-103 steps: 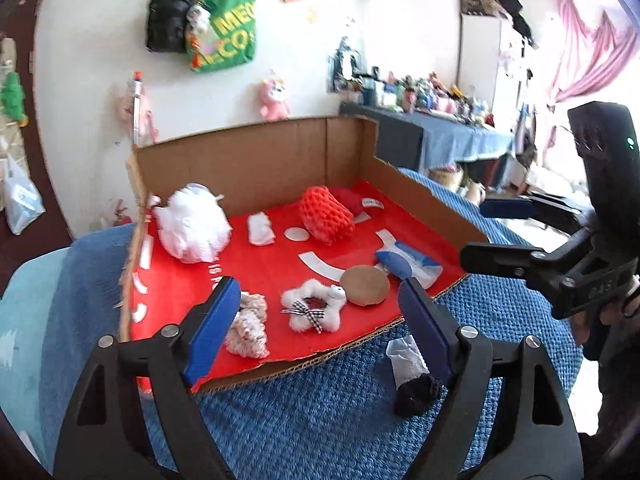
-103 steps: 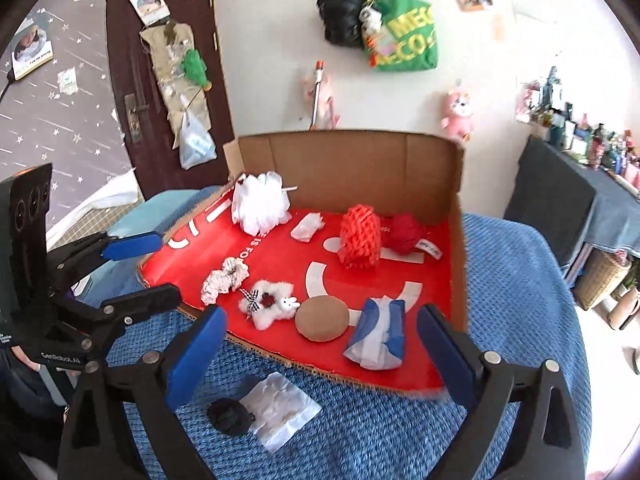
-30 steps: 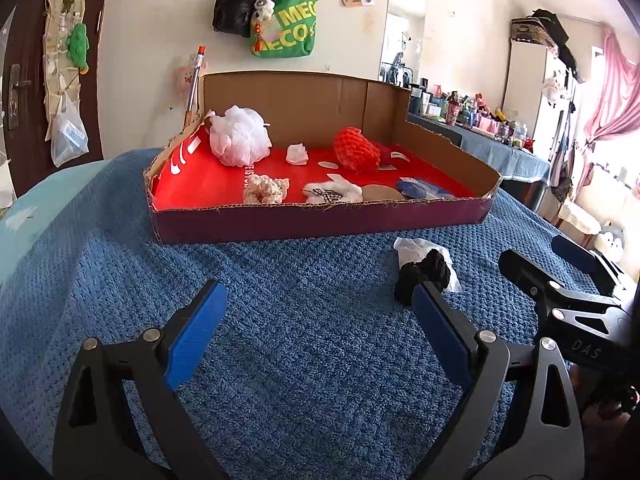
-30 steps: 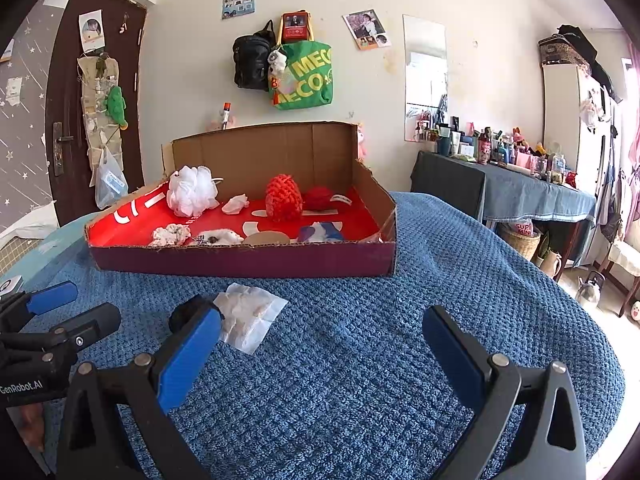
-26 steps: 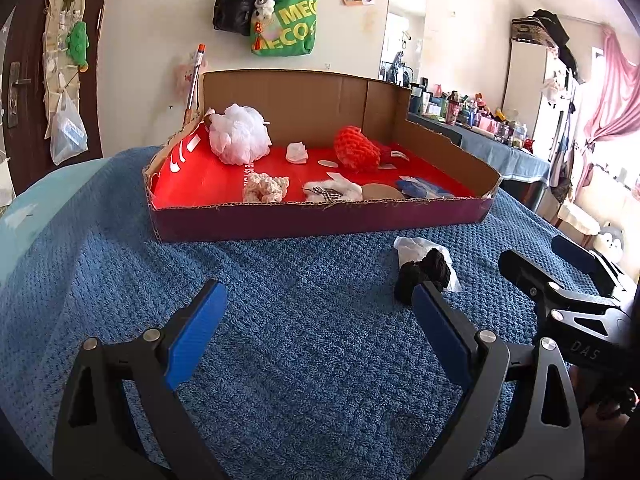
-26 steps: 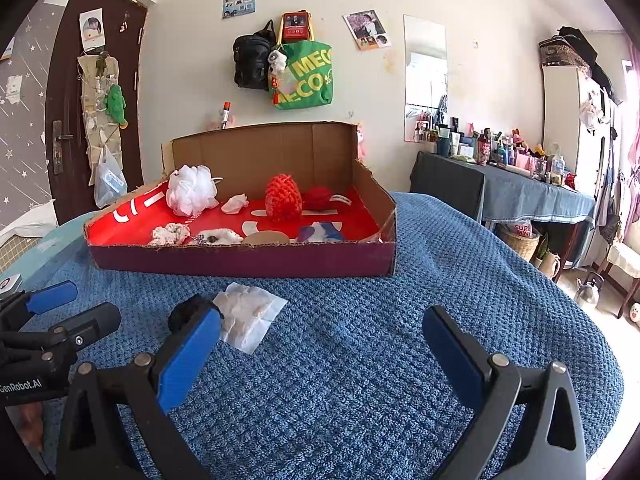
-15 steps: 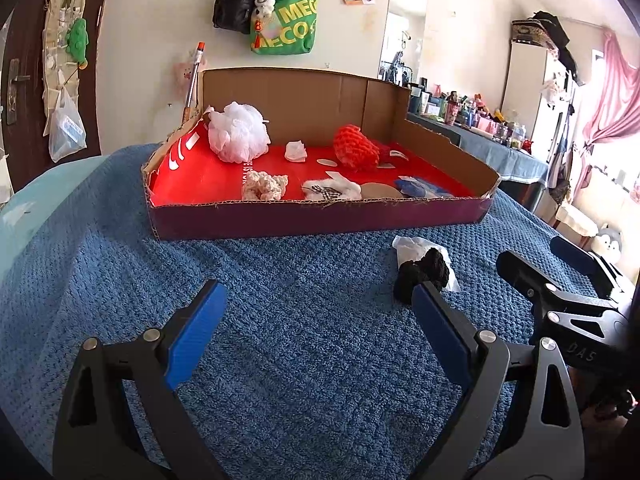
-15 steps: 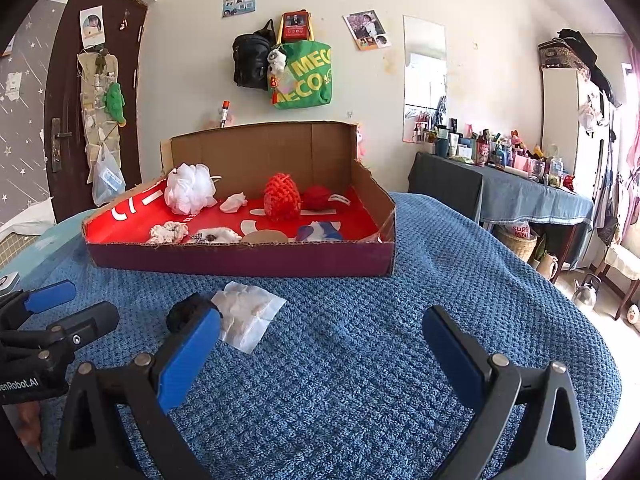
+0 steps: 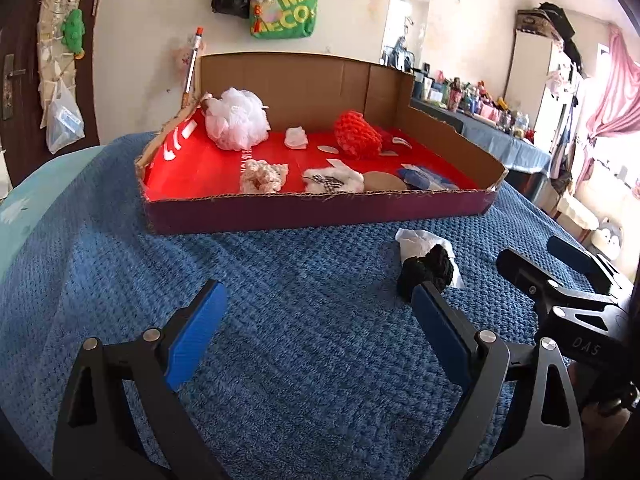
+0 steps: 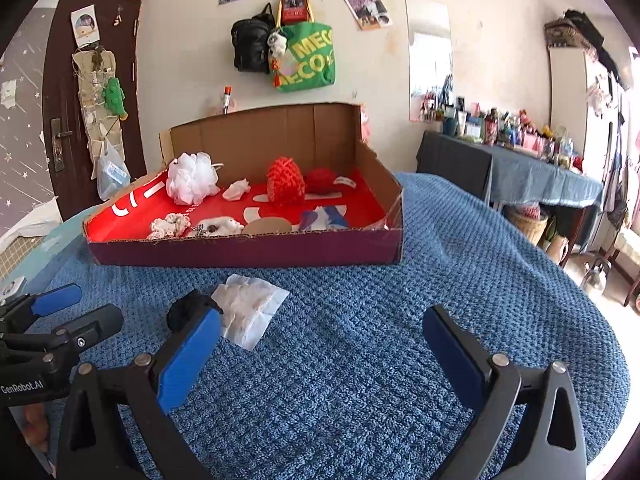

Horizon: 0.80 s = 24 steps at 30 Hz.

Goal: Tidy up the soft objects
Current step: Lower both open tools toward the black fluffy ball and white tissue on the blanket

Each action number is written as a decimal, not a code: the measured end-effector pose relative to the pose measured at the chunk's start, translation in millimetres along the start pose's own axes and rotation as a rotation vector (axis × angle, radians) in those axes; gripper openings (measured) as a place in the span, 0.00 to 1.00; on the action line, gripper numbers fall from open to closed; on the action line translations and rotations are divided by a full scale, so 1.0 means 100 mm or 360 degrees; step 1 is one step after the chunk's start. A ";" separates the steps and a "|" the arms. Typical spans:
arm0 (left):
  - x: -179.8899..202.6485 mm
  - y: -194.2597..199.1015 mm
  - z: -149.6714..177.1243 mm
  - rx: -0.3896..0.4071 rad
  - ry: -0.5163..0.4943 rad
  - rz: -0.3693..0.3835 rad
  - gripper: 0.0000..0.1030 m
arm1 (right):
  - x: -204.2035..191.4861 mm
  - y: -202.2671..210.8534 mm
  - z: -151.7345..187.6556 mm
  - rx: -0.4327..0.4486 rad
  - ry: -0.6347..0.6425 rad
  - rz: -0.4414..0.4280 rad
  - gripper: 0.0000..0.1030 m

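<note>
Black fuzzy lump (image 9: 426,270) on blue knit blanket (image 9: 300,320), touching white tissue (image 10: 250,306), in front of cardboard tray (image 10: 248,254); its shape unclear, partly hidden behind right gripper's blue pad in right wrist view. Tray's front wall cuts off the lower parts of items inside: white pouf (image 9: 236,124), red knit piece (image 9: 356,140). Left gripper (image 9: 316,332) jaws wide apart, empty. Right gripper (image 10: 320,354) likewise spread, empty.

Bright daylight, sharp, fisheye-warped edges
</note>
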<state>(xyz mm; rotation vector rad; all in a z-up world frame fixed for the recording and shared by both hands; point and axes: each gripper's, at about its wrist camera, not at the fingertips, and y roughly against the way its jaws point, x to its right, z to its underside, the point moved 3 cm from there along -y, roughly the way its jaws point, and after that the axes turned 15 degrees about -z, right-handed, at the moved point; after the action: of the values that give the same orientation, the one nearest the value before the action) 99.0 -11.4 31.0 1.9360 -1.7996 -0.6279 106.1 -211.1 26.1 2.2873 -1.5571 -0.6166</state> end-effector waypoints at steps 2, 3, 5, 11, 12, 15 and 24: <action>0.02 0.01 -0.06 0.0006 -0.0015 0.0016 0.92 | 0.03 -0.01 -0.03 -0.0020 -0.0026 -0.0021 1.00; 0.03 0.02 -0.09 0.0021 -0.0021 0.0021 0.92 | 0.04 -0.02 -0.05 -0.0025 -0.0033 -0.0025 1.00; 0.07 0.02 -0.15 0.0037 -0.0049 0.0033 0.92 | 0.07 -0.02 -0.10 -0.0034 -0.0043 -0.0034 1.00; 0.26 -0.11 -0.29 -0.0051 -0.0116 0.0113 0.92 | 0.22 0.00 -0.23 -0.0036 -0.0055 -0.0010 1.00; 0.29 -0.15 -0.30 -0.0077 -0.0131 0.0123 0.92 | 0.25 0.00 -0.25 -0.0037 -0.0058 -0.0004 1.00; 0.41 -0.25 -0.32 -0.0154 -0.0190 0.0153 0.92 | 0.34 -0.01 -0.29 -0.0037 -0.0078 0.0008 1.00; 0.63 -0.52 -0.19 -0.0341 -0.0348 0.0218 0.91 | 0.49 -0.11 -0.29 -0.0089 -0.0164 -0.0058 1.00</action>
<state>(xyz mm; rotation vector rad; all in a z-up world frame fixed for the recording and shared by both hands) 156.0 -70.7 13.0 1.6410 -1.8872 -0.9731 145.2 -251.9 36.9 2.2803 -1.5261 -0.7888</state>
